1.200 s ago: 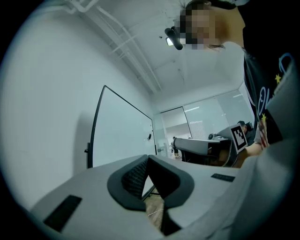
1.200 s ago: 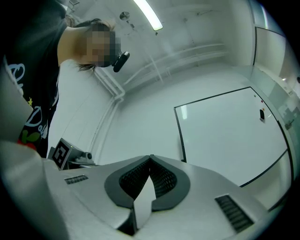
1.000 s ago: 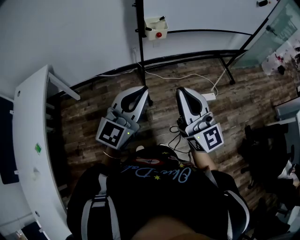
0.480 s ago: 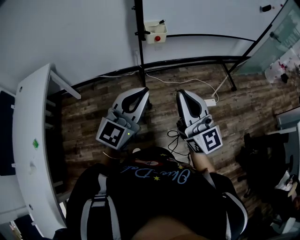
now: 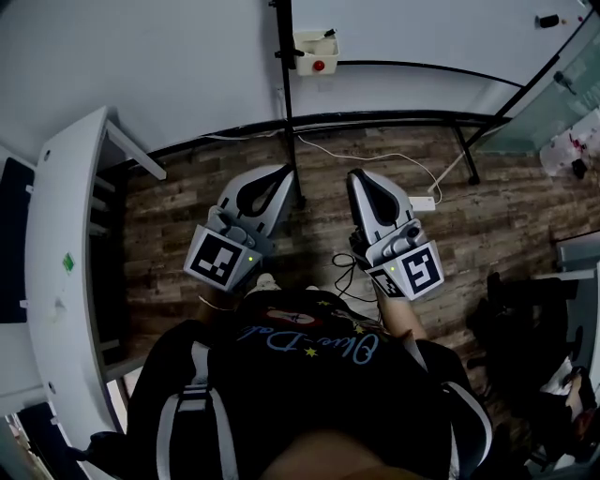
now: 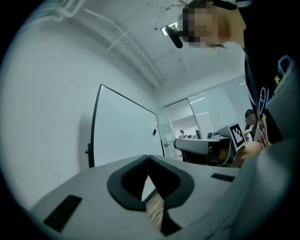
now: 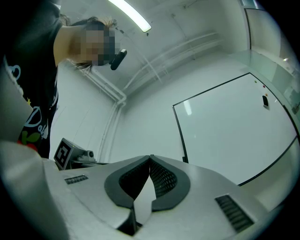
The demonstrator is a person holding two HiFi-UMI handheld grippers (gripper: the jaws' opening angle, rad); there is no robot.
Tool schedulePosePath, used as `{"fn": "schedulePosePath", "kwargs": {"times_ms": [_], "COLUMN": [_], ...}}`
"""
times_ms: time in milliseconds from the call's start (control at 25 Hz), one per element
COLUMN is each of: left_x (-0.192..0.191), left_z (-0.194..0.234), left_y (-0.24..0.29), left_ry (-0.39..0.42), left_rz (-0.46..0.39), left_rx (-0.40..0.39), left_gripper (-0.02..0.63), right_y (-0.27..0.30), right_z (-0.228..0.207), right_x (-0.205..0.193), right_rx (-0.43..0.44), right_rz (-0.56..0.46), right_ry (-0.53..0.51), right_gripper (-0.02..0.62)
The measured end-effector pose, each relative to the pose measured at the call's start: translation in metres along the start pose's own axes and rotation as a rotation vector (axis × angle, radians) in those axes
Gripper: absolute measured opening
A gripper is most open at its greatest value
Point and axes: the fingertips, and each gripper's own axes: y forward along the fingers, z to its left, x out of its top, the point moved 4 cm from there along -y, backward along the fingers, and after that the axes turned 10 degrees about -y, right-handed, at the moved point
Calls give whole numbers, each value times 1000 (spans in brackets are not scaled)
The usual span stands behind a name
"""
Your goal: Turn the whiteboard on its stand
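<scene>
Black-framed and white-faced, the whiteboard [image 5: 422, 28] is seen upright on its stand [image 5: 281, 84] at the far edge of the wooden floor [image 5: 187, 206], untouched so far. Both tools are held out towards it, side by side and well short of the frame. The left gripper [image 5: 284, 176] is clenched, its dark pads met at the tips with nothing caught between them. The right gripper [image 5: 357, 176] is closed up the same way, empty, and aimed a little upward at the board's face. A small tray [image 5: 314, 52] with a red item on it is seen at the upright post, and a white cable [image 5: 375, 155] is trailed across the floor in front of the stand's base bar.

The step in hand is judged to be the approach: nothing of the turning has been started. For the next move the gap must be closed and a point on the board's frame chosen — the jaws would have to be released first if an edge is to be grasped, or left shut if the board is simply to be pushed round. The cable should be stepped over with care.
</scene>
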Motion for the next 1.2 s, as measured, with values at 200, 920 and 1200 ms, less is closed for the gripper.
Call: {"fn": "schedulePosePath", "kwargs": {"times_ms": [200,920,1200], "left_x": [0,-3,-6], "left_z": [7,70,105], "left_y": [0,51,64], "left_ry": [18,-8,-23], "left_rz": [7,-15,-4], "left_rx": [34,-74,-86], "left_gripper": [-12,-12,-12], "right_y": [2,59,87], "right_z": [-3,-35,-43], "right_x": [-4,-30,-46], "right_rx": [20,-31,-52], "right_rz": [1,14,23], "right_ry": [10,-42,-37], "right_gripper": [15,21,15]}}
